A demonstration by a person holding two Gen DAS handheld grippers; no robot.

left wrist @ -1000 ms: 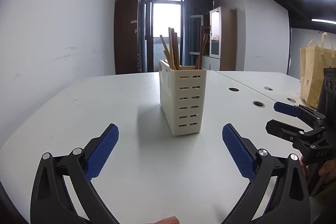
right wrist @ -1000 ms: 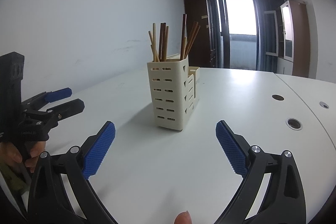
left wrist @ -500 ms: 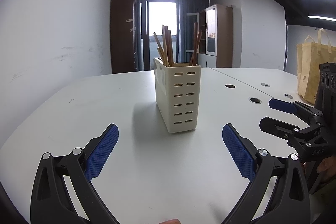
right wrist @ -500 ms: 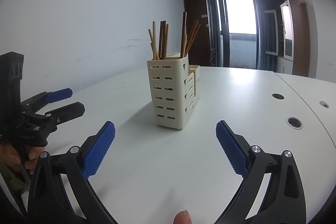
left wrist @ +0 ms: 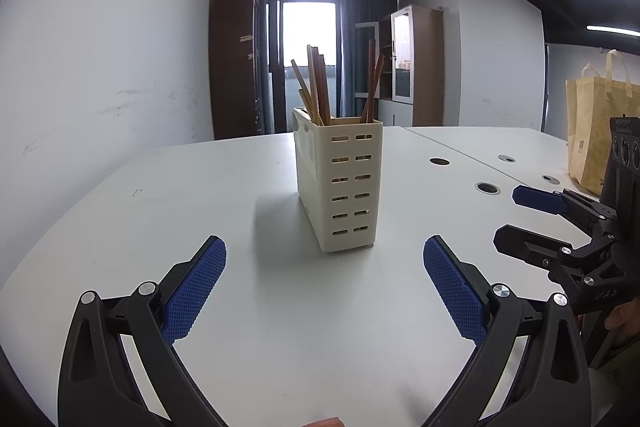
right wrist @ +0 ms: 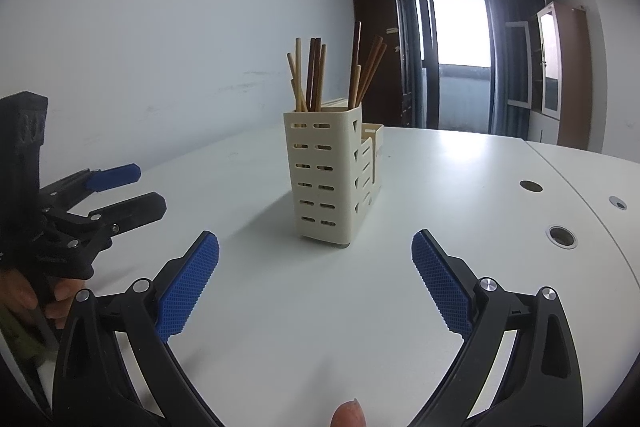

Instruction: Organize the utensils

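Cream slotted plastic utensil holder (left wrist: 338, 187) stands upright mid-way across the white table (left wrist: 200, 195), at 12 o'clock from both grippers, touching neither. Brown wooden chopsticks (left wrist: 316, 87) stand in it, leaning apart. Left gripper (left wrist: 324, 283): blue-padded fingers spread wide, holding nothing. Right gripper (right wrist: 316, 275): likewise spread, empty; seen from the left wrist at 3 o'clock. Tan tote bag (left wrist: 596, 131) at far 2 o'clock on the table.

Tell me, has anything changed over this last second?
The left gripper has drifted closer to the utensil holder, which now looms larger in its view. Nothing was grabbed or released. The right gripper barely moved; both keep their fingers open, chopsticks untouched.
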